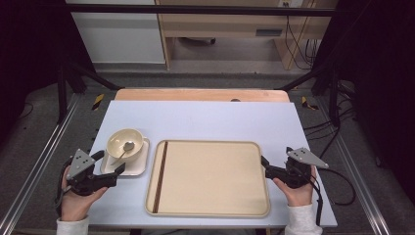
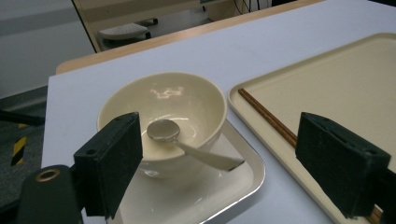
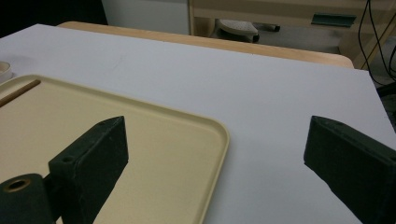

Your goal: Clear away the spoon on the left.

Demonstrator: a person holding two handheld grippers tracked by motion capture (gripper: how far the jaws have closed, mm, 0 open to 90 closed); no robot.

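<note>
I held my left tongs (image 1: 108,167) low at the near left of the counter (image 1: 205,117), their jaws spread wide and pinching nothing. From the left gripper view, those jaws framed the cream bowl (image 2: 163,116), which sat on a small white square plate (image 2: 243,184); in the high view the tips of the left tongs lay right at that plate's near left edge, though I could not tell whether they touched it. A metal spoon (image 2: 187,142) rested in the bowl, its round end down inside and its handle leaning out over the rim toward me. Just beside the plate on its right lay the big beige tray (image 1: 210,178), close to it but apart from it. A pair of brown chopsticks (image 1: 160,176) lay inside the tray along its left edge, running from far to near. My right tongs (image 1: 266,165) were at the tray's right side, jaws likewise spread and gripping nothing; in the right gripper view one jaw hung over the tray's far right corner and the other over the bare counter beyond its rim. Both of my hands, left (image 1: 78,200) and right (image 1: 296,191), came in from the near edge in pale sleeves.
</note>
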